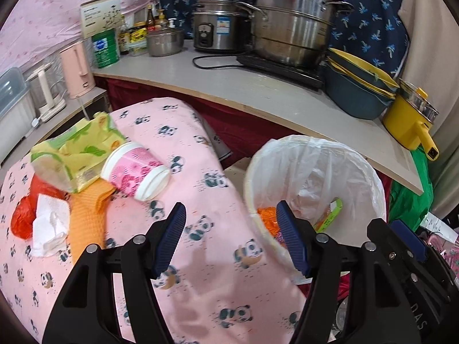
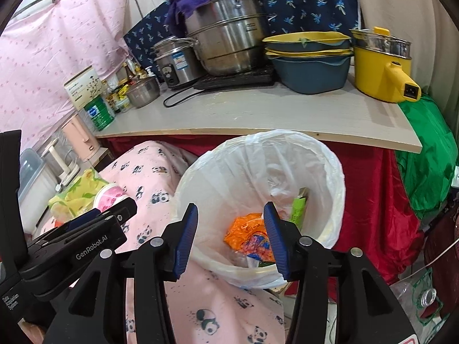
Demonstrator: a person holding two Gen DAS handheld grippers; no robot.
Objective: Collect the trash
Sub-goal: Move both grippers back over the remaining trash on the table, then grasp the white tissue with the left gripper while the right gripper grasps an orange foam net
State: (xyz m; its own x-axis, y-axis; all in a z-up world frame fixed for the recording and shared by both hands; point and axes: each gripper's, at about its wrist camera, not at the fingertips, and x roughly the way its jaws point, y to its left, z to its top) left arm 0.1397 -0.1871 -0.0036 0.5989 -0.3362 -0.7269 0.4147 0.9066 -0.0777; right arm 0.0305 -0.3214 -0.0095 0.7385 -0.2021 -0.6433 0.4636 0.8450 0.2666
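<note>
Both my tongs are spread and empty: left gripper (image 1: 232,218) over the panda cloth (image 1: 200,258), right gripper (image 2: 231,218) above the lined bin (image 2: 330,229). The pink paper cup (image 1: 134,170) lies tipped near the cloth's far-left edge (light, crushable, I'd judge); I'd pinch its rim gently.

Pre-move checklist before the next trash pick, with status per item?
1. Left gripper open and empty: ok.
2. Right gripper open and empty, over the bin: ok.
3. Bin liner open, room left above orange wrapper: ok.
4. Pink cup lying on its side on panda cloth, unobstructed from above: ok.
5. White tissue separate from red bag: not ok, overlapping.
6. Cup empty: cannot tell.
</note>
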